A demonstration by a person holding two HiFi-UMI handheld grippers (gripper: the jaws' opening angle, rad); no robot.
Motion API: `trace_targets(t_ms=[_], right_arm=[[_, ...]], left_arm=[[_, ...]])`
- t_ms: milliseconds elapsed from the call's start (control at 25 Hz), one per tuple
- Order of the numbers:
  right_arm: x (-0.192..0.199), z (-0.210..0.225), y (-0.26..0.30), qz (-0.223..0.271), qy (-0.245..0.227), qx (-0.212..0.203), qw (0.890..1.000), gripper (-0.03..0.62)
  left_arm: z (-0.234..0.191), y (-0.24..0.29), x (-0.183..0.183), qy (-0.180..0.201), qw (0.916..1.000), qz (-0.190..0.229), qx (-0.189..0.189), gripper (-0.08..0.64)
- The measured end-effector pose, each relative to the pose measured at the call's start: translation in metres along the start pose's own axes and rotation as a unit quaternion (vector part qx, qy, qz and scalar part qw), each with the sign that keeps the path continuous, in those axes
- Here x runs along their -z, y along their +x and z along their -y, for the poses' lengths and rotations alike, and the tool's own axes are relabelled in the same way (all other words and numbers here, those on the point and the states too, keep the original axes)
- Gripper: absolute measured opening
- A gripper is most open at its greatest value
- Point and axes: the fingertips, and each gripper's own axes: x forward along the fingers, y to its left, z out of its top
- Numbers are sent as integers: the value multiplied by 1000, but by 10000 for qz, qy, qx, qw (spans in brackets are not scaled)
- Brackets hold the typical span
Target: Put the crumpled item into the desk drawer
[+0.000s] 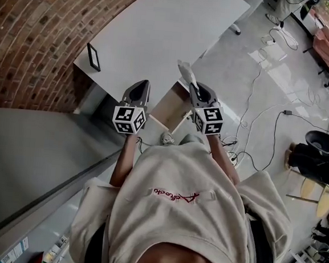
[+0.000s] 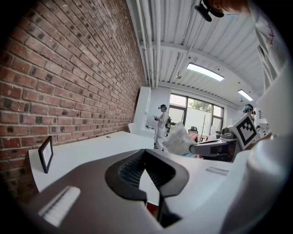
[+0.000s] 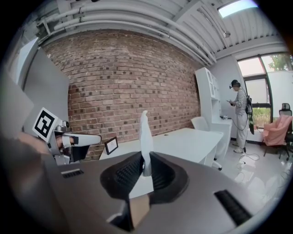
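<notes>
Brick wall (image 1: pixel 35 36) runs along the far side of a bare white counter (image 1: pixel 162 30), where a small picture frame (image 1: pixel 93 57) stands at the left corner. You are standing at its near edge. Your right gripper (image 1: pixel 197 89) has its fingers pinched narrow on the crumpled item (image 1: pixel 185 72), a white wad that sticks up above the fingertips and hangs in the air over the near edge, touching nothing else. Your left gripper (image 1: pixel 141 85) hovers just beside it with its fingers together and nothing between them. Below and between the two grippers, at the counter's near edge, a tan panel with a pale rim looks like the drawer (image 1: pixel 171 107) pulled out, though not enough of it shows to be sure. You seem to be mid-carry: the item is picked up and not yet in the drawer. Next, lower your right gripper until the wad sits inside the drawer walls, then open the fingers. Keep your left gripper clear, ready to push the drawer shut.
</notes>
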Motion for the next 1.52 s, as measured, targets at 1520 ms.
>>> trace_targets(t_ms=[1520], right_arm=[[156, 29, -2, -1451, 162, -901, 9852, 44]], left_arm=[[73, 2, 171, -918, 9873, -1243, -370, 9]])
